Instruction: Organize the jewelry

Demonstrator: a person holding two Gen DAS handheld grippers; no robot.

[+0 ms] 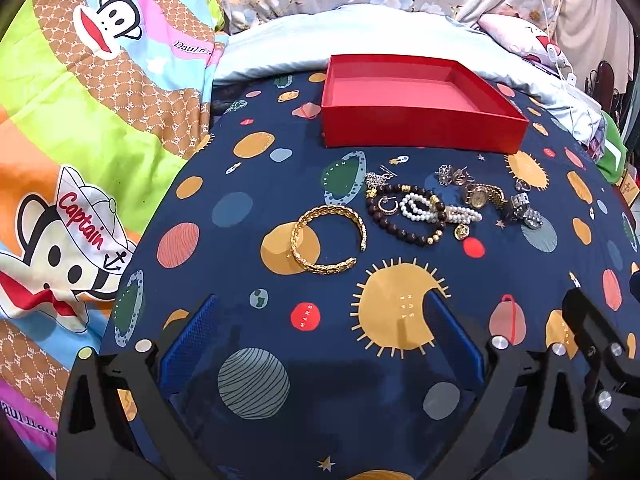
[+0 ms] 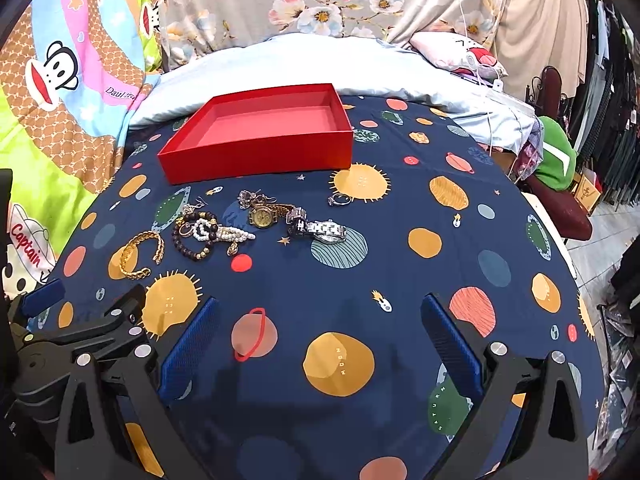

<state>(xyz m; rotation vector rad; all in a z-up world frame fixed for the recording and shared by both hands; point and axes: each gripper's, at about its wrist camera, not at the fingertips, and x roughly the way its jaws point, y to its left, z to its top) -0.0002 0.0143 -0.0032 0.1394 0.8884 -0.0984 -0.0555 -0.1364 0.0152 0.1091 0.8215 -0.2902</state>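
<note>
With both our left claw (image 1: 320,344) and right claw (image 2: 320,344) spread and empty, we risk snagging the tangled white pearl bracelet (image 1: 436,210) and dark wooden bead bracelet (image 1: 404,216) together, short of the shallow red cardboard box (image 1: 420,132).

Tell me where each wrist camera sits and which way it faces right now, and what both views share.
Left wrist: on the left gripper, facing forward over the planet-print cloth at the gold bangle; its own open blue fingers show, plus the right gripper at the lower right edge.
Right wrist: on the right gripper, facing forward from further right at the silver watch; its own open fingers show, plus the left gripper at the lower left.
Shared: the empty red box and the jewelry in front of it.
</note>
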